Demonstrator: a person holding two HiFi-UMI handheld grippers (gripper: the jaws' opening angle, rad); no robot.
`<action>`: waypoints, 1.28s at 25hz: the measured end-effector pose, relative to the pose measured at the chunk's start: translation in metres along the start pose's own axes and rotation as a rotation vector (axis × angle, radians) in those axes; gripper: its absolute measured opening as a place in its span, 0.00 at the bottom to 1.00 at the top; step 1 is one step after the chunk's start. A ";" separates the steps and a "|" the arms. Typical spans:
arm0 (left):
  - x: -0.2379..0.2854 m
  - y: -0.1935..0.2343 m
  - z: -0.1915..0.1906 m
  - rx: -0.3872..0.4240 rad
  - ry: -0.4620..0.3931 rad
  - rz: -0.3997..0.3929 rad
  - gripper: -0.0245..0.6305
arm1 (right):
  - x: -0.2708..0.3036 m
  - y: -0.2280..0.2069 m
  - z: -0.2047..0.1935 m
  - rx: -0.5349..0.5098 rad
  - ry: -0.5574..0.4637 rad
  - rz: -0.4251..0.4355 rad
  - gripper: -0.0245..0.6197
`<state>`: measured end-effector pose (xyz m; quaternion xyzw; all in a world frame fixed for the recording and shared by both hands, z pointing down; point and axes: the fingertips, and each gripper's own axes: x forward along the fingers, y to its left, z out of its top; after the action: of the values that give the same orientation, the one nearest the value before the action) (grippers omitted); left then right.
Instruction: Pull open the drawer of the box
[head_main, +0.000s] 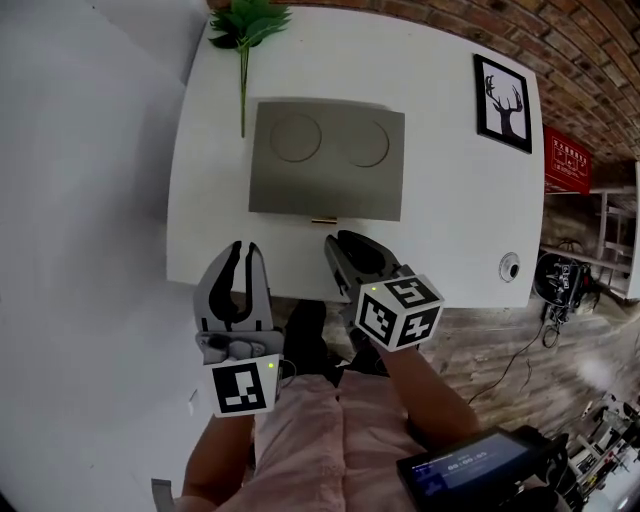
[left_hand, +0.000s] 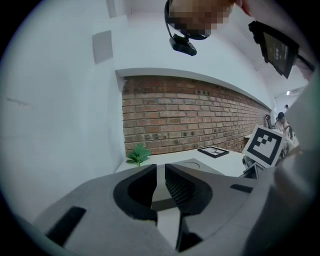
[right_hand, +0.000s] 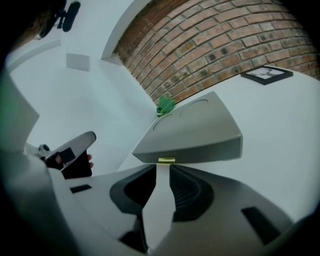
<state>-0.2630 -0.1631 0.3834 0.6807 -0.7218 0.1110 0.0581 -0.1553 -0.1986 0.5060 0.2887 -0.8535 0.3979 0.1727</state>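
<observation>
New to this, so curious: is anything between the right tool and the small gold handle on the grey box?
Nothing visible. Only bare white table separates the right tool, jaws apart, from the gold handle at the front of the box.

1. Box (head_main: 326, 160): flat, grey, rectangular; two round outlines side by side on its top.
2. Lies flat around the middle of the white table (head_main: 440, 250), long side facing the near edge.
3. Drawer (right_hand: 200, 150): shut, front flush with the box.
4. Small brass pull (head_main: 323, 220) centred on that front.
</observation>
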 end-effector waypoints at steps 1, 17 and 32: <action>0.001 0.002 -0.002 -0.003 0.003 -0.002 0.13 | 0.003 -0.001 0.000 0.031 0.003 0.006 0.18; 0.016 0.023 -0.008 -0.031 0.002 -0.017 0.13 | 0.028 -0.012 0.005 0.265 0.083 0.018 0.20; 0.008 0.042 -0.005 -0.025 -0.017 -0.033 0.13 | 0.022 -0.013 -0.002 0.307 0.060 0.008 0.14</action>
<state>-0.3058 -0.1678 0.3868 0.6927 -0.7122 0.0952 0.0625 -0.1637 -0.2121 0.5262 0.2965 -0.7782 0.5329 0.1502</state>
